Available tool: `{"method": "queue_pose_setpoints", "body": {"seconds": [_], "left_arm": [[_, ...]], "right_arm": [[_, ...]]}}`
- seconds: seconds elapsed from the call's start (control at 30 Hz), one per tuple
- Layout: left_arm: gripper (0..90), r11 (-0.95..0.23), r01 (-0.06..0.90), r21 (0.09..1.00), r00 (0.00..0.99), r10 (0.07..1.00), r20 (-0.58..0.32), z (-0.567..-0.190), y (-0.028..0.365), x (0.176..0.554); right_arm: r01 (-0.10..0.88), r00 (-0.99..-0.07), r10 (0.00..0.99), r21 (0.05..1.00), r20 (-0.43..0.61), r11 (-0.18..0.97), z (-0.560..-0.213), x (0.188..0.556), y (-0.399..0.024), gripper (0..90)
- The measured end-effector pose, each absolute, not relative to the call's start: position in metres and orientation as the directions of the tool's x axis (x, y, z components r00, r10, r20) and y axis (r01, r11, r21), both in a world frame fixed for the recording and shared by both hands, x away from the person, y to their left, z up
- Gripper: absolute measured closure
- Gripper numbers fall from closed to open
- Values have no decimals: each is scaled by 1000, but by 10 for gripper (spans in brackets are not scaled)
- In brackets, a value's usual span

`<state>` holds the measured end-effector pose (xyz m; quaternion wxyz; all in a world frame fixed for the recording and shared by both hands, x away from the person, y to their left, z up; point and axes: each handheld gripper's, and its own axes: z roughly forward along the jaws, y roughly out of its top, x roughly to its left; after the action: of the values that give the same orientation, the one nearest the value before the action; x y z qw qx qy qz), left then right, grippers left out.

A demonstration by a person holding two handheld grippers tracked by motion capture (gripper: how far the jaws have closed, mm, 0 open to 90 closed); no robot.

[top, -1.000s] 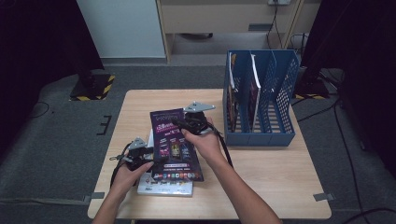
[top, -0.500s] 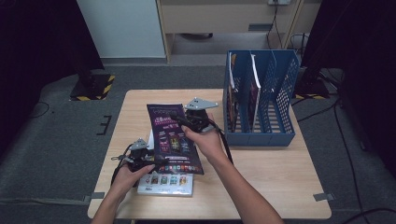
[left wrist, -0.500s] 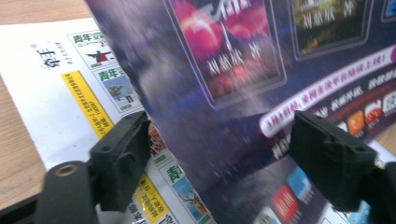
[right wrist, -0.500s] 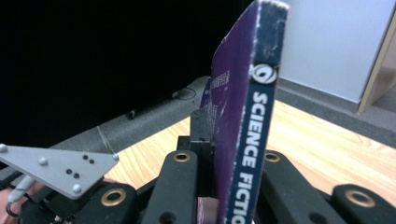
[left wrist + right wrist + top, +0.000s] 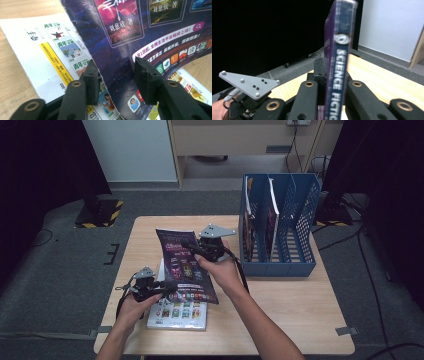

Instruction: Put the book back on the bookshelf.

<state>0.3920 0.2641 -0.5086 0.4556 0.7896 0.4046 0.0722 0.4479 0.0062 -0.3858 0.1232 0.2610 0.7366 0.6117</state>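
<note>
Gripping the glossy purple magazine [image 5: 186, 267], right gripper [image 5: 200, 251] clamps its spine; left gripper [image 5: 116, 80] closing around its lower edge.

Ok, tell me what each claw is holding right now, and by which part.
The right claw grips the purple magazine by its spine. The left claw straddles the magazine's lower corner, having just been closing, not yet pinching it.

Dark purple magazine [image 5: 186, 265] with book-cover panels and a "SCIENCE FICTION" spine, lifted off the table and tilted, lower corner curling. Beneath it, flat on the wooden top, white magazine [image 5: 177, 312] with small coloured picture tiles
</note>
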Motion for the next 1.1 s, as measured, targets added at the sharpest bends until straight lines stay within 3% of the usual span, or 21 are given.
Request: {"method": "queue_pose_setpoints", "body": {"seconds": [0.4,1.1], "left_arm": [[715,-242,516,822,644,742,-186,-499,268,390],[784,-231,454,860,598,795,-102,-490,280,387]], "right_arm": [[195,-837,541,969,83,154,-381,448,-3,837],[165,-864,502,968,49,189,-372,443,-7,821]]}}
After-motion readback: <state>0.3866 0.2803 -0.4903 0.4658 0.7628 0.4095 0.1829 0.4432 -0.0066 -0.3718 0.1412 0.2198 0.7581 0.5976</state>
